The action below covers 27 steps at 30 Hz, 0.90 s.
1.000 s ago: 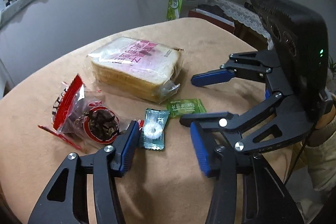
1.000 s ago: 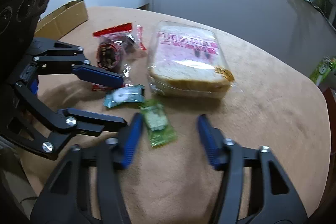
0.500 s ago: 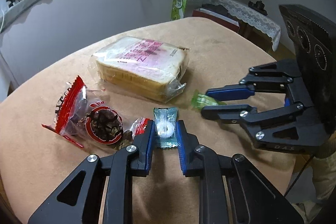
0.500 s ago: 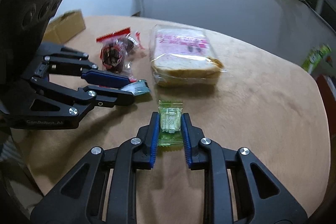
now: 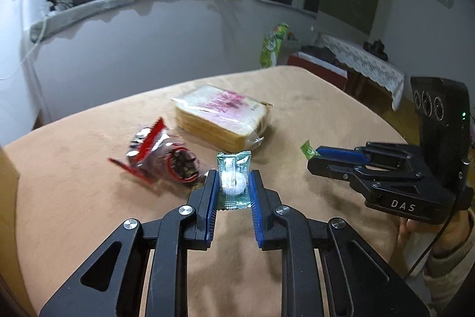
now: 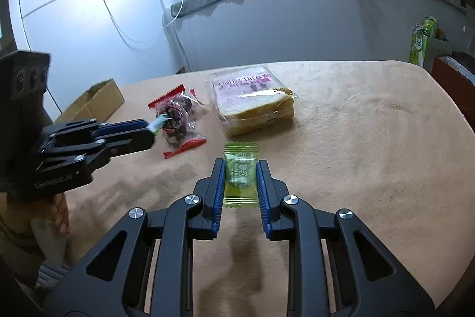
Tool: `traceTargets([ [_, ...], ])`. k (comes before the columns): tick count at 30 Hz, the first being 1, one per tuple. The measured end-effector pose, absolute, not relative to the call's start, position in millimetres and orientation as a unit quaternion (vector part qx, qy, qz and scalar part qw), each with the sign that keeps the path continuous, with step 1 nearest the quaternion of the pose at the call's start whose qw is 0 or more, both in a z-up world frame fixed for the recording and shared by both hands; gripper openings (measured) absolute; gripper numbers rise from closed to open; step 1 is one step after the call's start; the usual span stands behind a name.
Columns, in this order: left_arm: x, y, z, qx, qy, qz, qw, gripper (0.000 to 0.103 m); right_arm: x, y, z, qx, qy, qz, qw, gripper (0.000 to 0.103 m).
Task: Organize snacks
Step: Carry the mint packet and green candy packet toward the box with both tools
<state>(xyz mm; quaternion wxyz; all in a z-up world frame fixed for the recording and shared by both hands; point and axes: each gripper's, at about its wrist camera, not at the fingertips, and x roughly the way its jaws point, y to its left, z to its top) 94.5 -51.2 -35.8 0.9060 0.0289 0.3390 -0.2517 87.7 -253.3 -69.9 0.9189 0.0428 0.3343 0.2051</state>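
Note:
My left gripper (image 5: 232,178) is shut on a teal candy packet (image 5: 233,181) with a white sweet inside, held a little above the tan tablecloth. My right gripper (image 6: 240,168) is shut on a green candy packet (image 6: 240,174), also lifted off the cloth. Each gripper shows in the other's view: the right one (image 5: 314,155) with a green tip of wrapper sticking out, the left one (image 6: 151,128) with a teal tip. On the table lie a bagged loaf of sliced bread (image 5: 221,116) (image 6: 252,103) and a clear red-edged bag of dark snacks (image 5: 166,159) (image 6: 178,118).
A cardboard box (image 6: 92,104) stands at the table's left end. The tan table (image 6: 371,144) ends in a rounded edge to the right. A green carton (image 5: 271,45) and a lace-covered side table (image 5: 362,61) stand beyond. A person's hand (image 5: 430,233) holds the right gripper.
Both grippers closed on their candy packets, teal in the left and green in the right, then lifted them off the cloth and drew back from the bread while tilting up.

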Motion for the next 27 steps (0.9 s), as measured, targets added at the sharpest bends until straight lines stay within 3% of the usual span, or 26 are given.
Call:
traceTargets([
  [27,24.3,5.6,28.6,0.026,0.228,-0.175,0.958,0.019,53.4,-194.6,-21.2,0.017,0.275,0.223,0.935,0.022],
])
